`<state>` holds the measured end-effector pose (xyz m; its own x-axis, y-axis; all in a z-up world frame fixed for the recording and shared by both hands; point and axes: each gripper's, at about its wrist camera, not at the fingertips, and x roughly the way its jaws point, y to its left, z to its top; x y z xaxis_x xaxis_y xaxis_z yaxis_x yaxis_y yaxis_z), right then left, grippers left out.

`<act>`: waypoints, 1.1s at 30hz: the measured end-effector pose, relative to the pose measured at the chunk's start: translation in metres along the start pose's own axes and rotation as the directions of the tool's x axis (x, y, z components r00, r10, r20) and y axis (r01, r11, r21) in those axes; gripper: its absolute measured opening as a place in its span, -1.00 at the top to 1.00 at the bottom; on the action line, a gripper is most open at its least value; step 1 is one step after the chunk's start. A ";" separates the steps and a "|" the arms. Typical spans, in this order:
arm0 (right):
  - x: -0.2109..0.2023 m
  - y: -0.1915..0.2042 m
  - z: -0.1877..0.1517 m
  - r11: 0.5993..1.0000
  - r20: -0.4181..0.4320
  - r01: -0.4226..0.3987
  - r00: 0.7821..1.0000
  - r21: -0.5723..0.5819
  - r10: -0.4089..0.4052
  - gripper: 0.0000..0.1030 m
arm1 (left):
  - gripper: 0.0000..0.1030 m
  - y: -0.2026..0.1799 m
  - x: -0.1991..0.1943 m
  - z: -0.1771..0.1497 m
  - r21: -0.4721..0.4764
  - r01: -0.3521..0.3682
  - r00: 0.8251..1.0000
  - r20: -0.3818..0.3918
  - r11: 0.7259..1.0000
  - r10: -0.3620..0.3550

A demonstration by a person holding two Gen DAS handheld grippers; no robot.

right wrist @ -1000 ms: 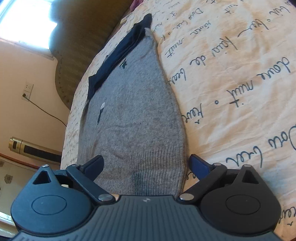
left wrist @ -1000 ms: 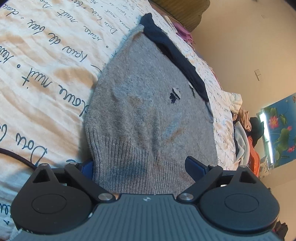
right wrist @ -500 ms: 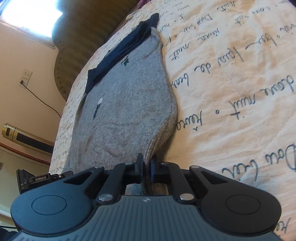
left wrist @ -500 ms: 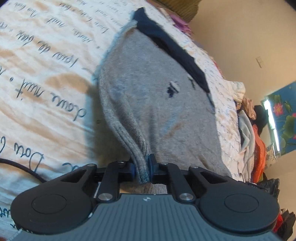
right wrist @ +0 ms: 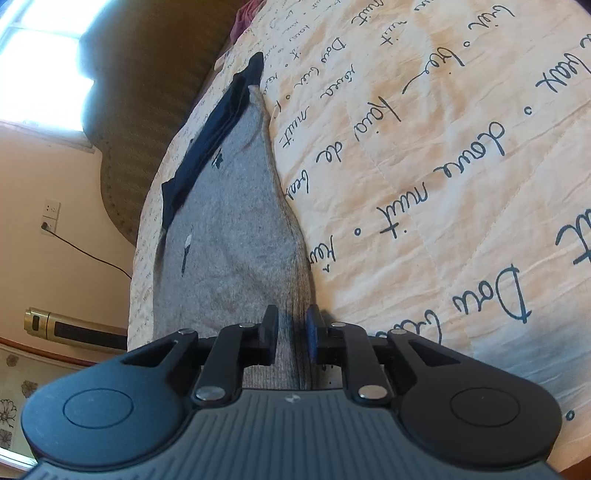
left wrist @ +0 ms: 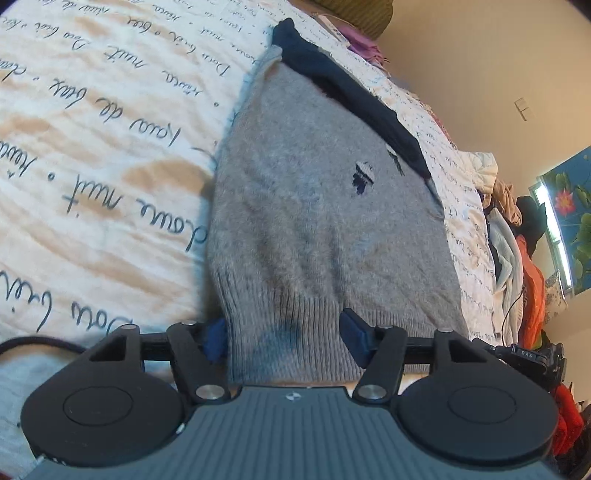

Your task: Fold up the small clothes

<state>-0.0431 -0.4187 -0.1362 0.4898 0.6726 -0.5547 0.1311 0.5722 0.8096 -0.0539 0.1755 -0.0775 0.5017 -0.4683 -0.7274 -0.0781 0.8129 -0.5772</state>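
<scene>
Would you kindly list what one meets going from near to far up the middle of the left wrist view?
Left tongs → ribbed hem of the grey sweater → its small dark emblem → navy collar band → script-printed bedspread → olive headboard.

The sweater (left wrist: 317, 221) is fuzzy grey knit wool, its hem ribbed, with a smoother navy cloth band (left wrist: 354, 99) along its far edge. It lies on a quilted cotton bedspread (left wrist: 92, 155), matt cream, creased and printed with dark script. The left gripper (left wrist: 286, 334) and right gripper (right wrist: 291, 334) are matt black plastic with shiny metal rivets, ridged grey bodies and blue pads (left wrist: 354, 332). A heap of mixed cloth garments (left wrist: 517, 251) sits by a smooth painted wall (left wrist: 480, 66).
</scene>
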 end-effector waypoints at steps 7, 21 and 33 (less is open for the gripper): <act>0.037 0.004 0.010 0.995 -0.072 -0.090 0.993 0.031 0.092 -0.02 | -0.45 -0.008 0.016 0.001 -0.013 0.064 0.998 -0.011 0.998 -0.064; 0.035 0.000 0.053 0.991 0.014 -0.121 0.993 0.047 0.121 -0.35 | -0.46 -0.002 0.020 0.009 -0.048 0.095 0.995 -0.002 0.994 -0.095; 0.050 0.008 0.009 0.992 -0.215 -0.129 0.969 -0.005 0.125 0.49 | -0.28 0.003 0.019 0.005 -0.063 0.110 0.994 0.001 0.992 -0.110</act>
<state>-0.0100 -0.3850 -0.1557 0.3060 0.8239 -0.4771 0.0619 0.4828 0.8735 -0.0409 0.1712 -0.0913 0.5083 -0.5545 -0.6589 -0.0762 0.7331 -0.6758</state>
